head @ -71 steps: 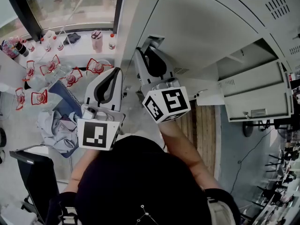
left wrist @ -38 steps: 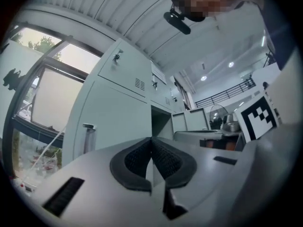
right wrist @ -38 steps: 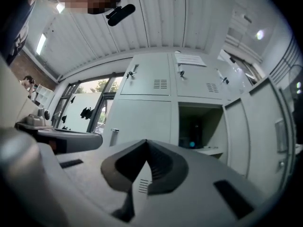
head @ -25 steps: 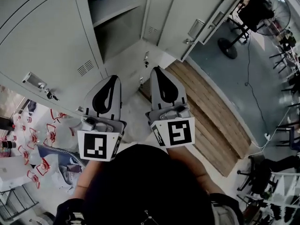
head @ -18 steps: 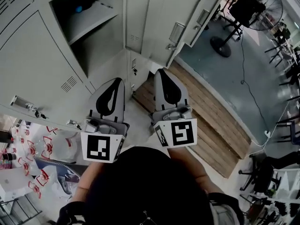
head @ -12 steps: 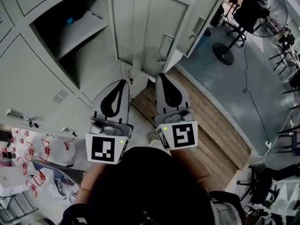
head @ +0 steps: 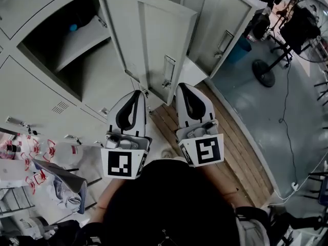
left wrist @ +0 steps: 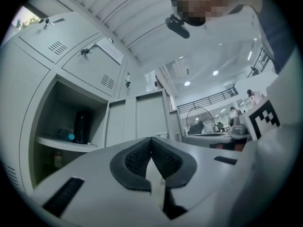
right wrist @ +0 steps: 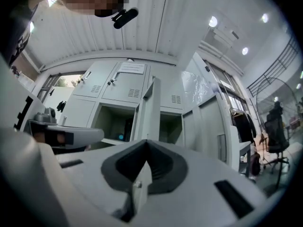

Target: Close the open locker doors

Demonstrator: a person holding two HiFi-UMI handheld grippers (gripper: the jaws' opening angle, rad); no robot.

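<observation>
The grey lockers fill the top of the head view. One tall door stands open straight ahead of both grippers, and a second door hangs open further right. Left of them an open compartment shows a shelf with a small blue thing. My left gripper and right gripper are held side by side, both shut and empty, just short of the near door's lower edge. In the right gripper view, past the right gripper, that door shows edge-on. In the left gripper view the left gripper points at the doors, with the compartment to the left.
A strip of wooden flooring runs under my right side. A floor fan's stand and a cable lie on the grey floor at right. Red-and-white items and cloth clutter the lower left. A dark bottle stands on the shelf.
The view has swung from the window table to the lockers. Both grippers moved sideways together toward the open middle door, which now looms larger ahead. Both jaws stayed shut.
</observation>
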